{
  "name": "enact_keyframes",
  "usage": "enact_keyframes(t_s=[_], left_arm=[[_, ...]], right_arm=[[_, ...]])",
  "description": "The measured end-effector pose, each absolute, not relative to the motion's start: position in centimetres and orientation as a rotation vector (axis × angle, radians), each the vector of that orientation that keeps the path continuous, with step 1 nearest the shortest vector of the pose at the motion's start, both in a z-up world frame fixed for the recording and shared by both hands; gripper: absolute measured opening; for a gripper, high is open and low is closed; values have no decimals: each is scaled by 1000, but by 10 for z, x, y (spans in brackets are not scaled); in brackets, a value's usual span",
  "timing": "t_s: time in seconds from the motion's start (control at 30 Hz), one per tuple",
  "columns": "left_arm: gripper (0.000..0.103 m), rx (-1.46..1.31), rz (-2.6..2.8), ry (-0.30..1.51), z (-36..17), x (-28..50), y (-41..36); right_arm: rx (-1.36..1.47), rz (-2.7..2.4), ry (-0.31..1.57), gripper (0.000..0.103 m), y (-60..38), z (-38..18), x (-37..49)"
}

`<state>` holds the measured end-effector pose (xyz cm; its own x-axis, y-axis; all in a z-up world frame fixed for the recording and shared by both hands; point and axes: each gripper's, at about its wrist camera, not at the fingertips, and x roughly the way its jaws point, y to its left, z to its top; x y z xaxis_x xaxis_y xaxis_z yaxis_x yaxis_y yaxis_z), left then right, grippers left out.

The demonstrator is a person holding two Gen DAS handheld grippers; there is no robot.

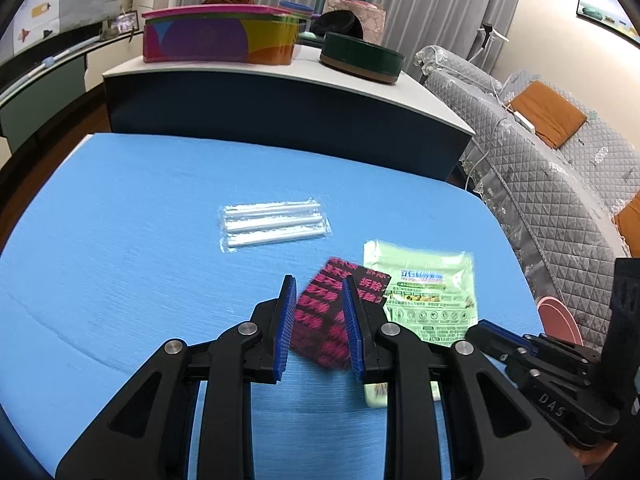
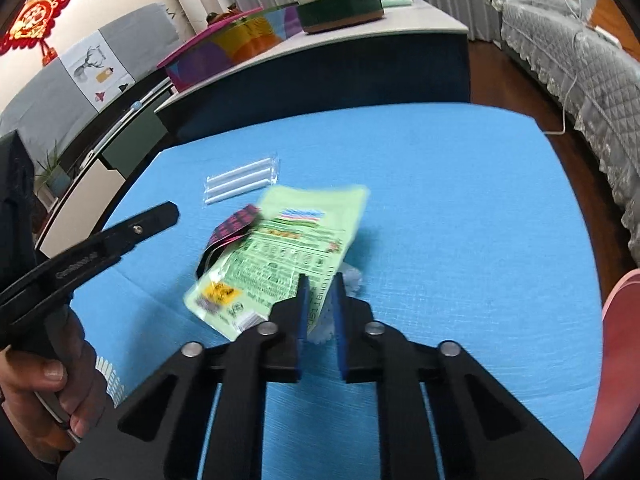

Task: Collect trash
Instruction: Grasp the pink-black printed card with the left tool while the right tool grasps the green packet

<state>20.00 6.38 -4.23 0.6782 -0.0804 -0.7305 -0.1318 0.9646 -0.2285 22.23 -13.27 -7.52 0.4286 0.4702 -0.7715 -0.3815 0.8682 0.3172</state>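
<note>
Both hand-held grippers work over the blue surface [image 1: 120, 220]: the left hand-held gripper [image 1: 320, 292] has its jaws narrowed around a black wrapper with pink print [image 1: 324, 320], gripping it. On the right, the hand-held gripper [image 2: 320, 284] has its jaws nearly closed on the near edge of a green packet [image 2: 288, 248], which lies tilted over the black wrapper. A clear pack of white sticks [image 1: 274, 222] lies apart, farther back on the surface.
</note>
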Motion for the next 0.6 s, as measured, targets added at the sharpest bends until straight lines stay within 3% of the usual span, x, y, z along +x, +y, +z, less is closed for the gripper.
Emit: enact_keyframes(t_s=[0.1, 0.17, 0.6], left_arm=[[28, -272, 17, 842, -46, 204, 58], [42, -267, 10, 853, -49, 206, 53], [50, -182, 52, 973, -75, 218, 37]], right_arm=[[110, 522, 960, 4, -140, -68, 222], [120, 517, 937, 2, -145, -62, 223], [193, 444, 839, 1, -184, -40, 229]])
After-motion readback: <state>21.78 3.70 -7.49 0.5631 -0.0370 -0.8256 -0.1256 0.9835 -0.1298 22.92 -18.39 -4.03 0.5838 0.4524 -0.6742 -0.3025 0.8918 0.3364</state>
